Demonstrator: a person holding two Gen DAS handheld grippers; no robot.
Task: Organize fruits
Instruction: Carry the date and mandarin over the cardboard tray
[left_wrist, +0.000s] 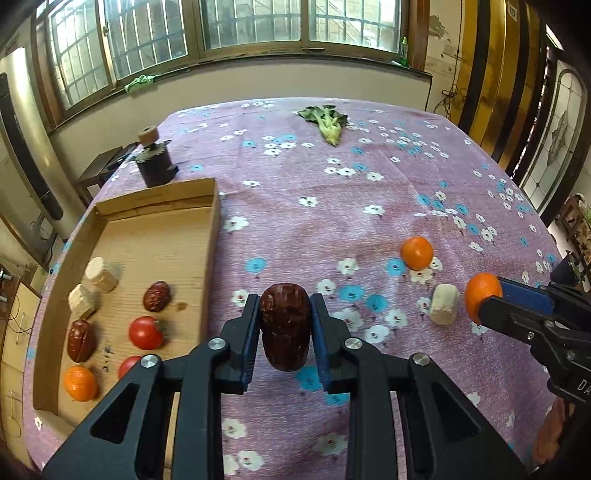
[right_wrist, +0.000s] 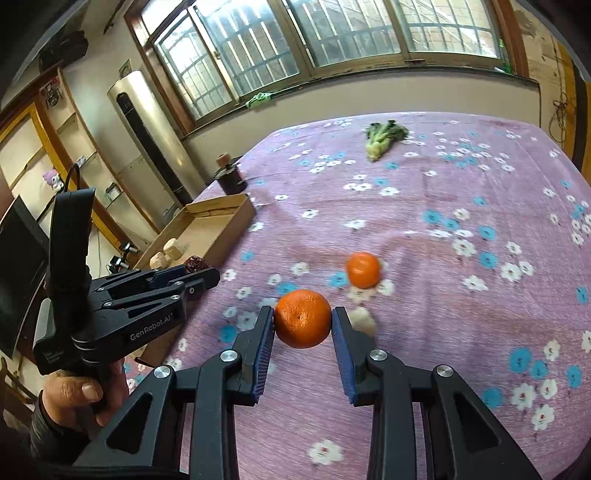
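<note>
Left gripper (left_wrist: 285, 325): pinched on a dark red date (left_wrist: 284, 325), which is held lifted above the tablecloth (left_wrist: 332, 192), just right of the cardboard tray (left_wrist: 212, 236).
Right gripper (right_wrist: 303, 319): closed on a mandarin (right_wrist: 303, 318), pads pressed at its two sides, clear of the cloth.
Date handling: judged light, wrinkled and slightly yielding; little risk of slipping is expected. It is best taken across its narrow middle, as is done now.
Mandarin handling: judged light, with a smooth, soft peel that may roll or bruise if squeezed hard; a grip across the widest part is preferred.
Tray contents: two dates (left_wrist: 157, 296), two tomatoes (left_wrist: 146, 332), one orange (left_wrist: 80, 383) and two pale chunks (left_wrist: 99, 275) are seen inside.
Left on cloth: a second mandarin (left_wrist: 416, 252) and a pale chunk (left_wrist: 444, 304) lie near each other.
Farther off: a leafy green (left_wrist: 327, 122) lies well apart, near the far edge.
Tray corner: a dark canister (left_wrist: 155, 162) stands just behind it.
</note>
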